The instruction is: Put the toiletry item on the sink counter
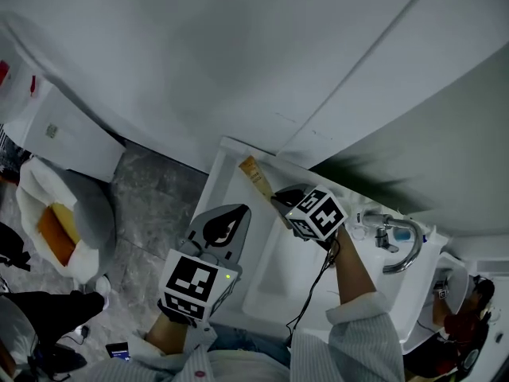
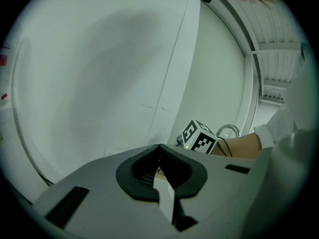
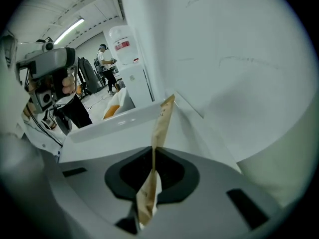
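Note:
The toiletry item is a thin tan sachet (image 1: 253, 173). My right gripper (image 1: 276, 200) is shut on its lower end, and its free end sticks out over the back left corner of the white sink counter (image 1: 225, 168). In the right gripper view the sachet (image 3: 160, 126) runs up from the jaws (image 3: 152, 152) toward the counter's corner by the wall. My left gripper (image 1: 236, 213) hangs in front of the counter's left edge, jaws closed together with nothing seen in them (image 2: 159, 147). From it I see the right gripper's marker cube (image 2: 199, 138).
A chrome faucet (image 1: 398, 247) stands at the right of the basin (image 1: 274, 273). The white wall rises right behind the counter. On the grey floor at the left sit a white lined bin with something orange (image 1: 54, 228) and a white cabinet (image 1: 60, 130). A person (image 3: 104, 59) stands far off.

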Tool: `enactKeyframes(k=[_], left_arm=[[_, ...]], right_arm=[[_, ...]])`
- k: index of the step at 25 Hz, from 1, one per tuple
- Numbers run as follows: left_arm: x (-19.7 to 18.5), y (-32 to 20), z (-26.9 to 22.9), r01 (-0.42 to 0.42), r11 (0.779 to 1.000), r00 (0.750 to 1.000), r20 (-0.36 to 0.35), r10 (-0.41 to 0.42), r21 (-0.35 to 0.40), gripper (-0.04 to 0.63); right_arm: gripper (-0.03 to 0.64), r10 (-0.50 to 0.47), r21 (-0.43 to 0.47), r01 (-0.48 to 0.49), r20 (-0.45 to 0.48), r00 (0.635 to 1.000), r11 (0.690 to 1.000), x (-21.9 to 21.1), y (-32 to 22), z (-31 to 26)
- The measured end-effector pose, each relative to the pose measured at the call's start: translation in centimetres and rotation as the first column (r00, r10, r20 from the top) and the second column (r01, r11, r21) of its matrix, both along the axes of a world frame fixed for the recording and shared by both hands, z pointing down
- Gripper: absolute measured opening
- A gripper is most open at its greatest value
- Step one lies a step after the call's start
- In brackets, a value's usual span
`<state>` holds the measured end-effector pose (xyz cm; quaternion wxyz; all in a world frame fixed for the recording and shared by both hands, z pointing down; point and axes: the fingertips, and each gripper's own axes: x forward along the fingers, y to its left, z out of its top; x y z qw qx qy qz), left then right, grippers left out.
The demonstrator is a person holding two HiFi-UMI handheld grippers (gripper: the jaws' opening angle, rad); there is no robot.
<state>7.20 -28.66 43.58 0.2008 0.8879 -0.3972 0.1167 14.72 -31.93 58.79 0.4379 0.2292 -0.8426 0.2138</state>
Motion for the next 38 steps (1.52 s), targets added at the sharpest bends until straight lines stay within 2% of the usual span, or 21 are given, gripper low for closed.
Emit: enactKeyframes(k=[7,11,17,27,38], left_arm=[[-0.3,-0.3,1.1,0.012,1.000,1.000,0.009,-0.012,-0.017,0.016],[-0.5,-0.3,1.8,0.018,0.999,1.000,0.012,-0.018,-0.034,0.017],[-0.1,-0.6,2.3,0.012,0.999,1.000,0.012,-0.012,-0.042,0.016],[0.7,-0.6,2.7,-0.007,0.999,1.000,0.007,0.008,-0.051,0.017],[0.6,-0.4,1.8,-0.006,1.000,1.000,0.007,0.006,-0.026,0.016]], right_arm=[[0.031,-0.106,0.008,0.107,-0.087,0.991,0.994,-0.9,-0.2,1.9],[0.031,-0.134,0.009,0.137,-0.140,0.981,0.991,-0.8,-0.6,3.0],[0.038,-0.070,0.002,0.070,-0.118,0.991,0.998,-0.2,-1.2,4.0],[0.100,-0.005,0.035,0.010,-0.131,0.991,0.999,0.4,-2.2,4.2],[0.107,0.078,0.064,-0.073,-0.090,0.993,0.995,0.6,-2.6,2.3]])
